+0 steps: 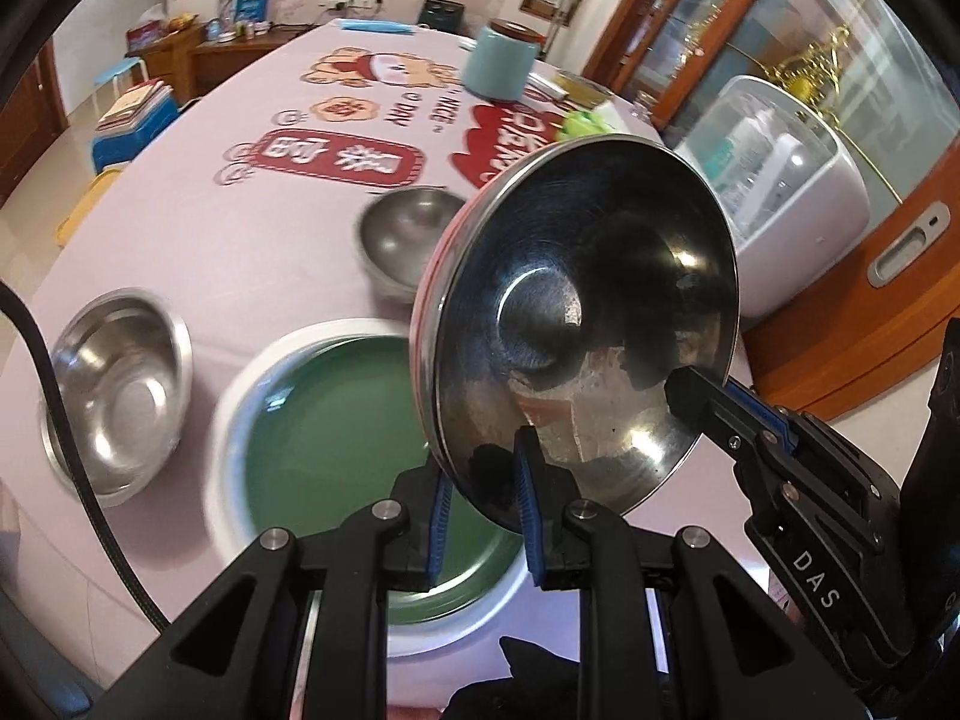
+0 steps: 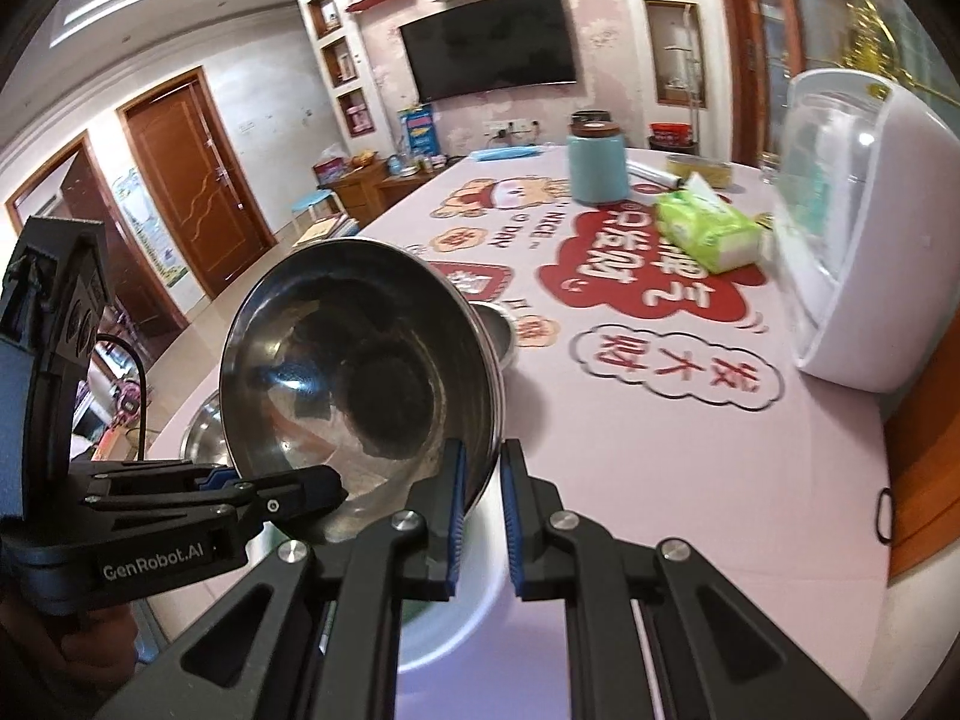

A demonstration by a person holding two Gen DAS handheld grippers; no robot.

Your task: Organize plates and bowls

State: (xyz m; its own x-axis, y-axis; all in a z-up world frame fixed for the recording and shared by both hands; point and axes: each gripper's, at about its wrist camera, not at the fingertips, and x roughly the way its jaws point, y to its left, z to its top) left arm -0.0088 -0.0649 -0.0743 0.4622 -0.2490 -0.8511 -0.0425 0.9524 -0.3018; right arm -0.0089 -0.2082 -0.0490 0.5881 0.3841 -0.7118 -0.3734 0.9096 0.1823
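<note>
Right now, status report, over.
Both tongs, left and right, shut on steel bowl rim, bowl lifted and tilted. Green plate below. Two bowls on table.

Your held bowl (image 1: 576, 324) is mirror-bright silver steel, and so are the two bowls (image 1: 120, 384) on the table. The plate (image 1: 336, 420) is green inside a white rim. The table (image 2: 660, 450) is pale pink, printed with red cloud shapes, white characters and a tan cartoon animal, though blur smears it. Your fingers (image 2: 453, 516) are black with blue pads. The jar (image 2: 597, 165) is light blue with a brown lid; the tissue pack (image 2: 705, 228) is lime green.
</note>
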